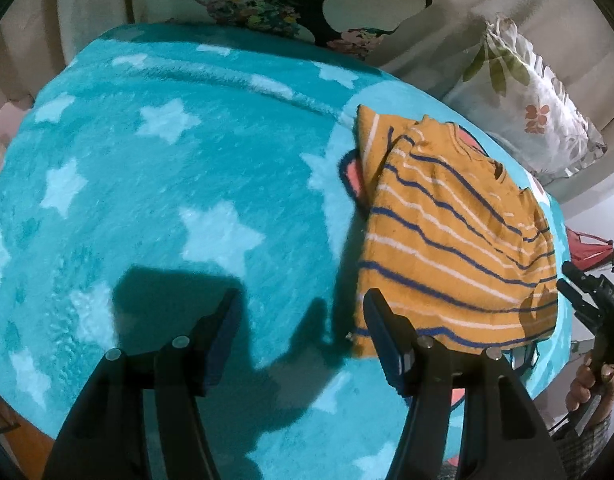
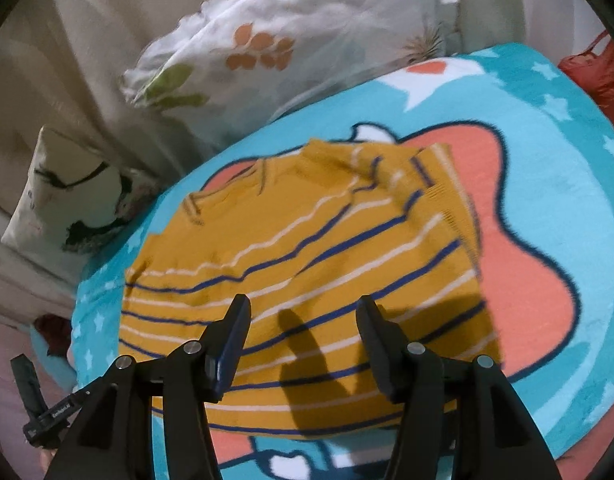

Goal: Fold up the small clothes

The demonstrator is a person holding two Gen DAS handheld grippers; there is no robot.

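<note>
The folded striped sweater point(image 2: 307, 272) lies flat on the blanket point(image 1: 147, 200), collar away; right gripper point(image 2: 303, 336) hovers released above its hem, left gripper point(image 1: 303, 320) released beside it.

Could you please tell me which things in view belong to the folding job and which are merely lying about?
Job: striped yellow top, left gripper, right gripper, both open and empty.

Lying about: star blanket, leaf-print pillow, floral cushion, red bag.
</note>
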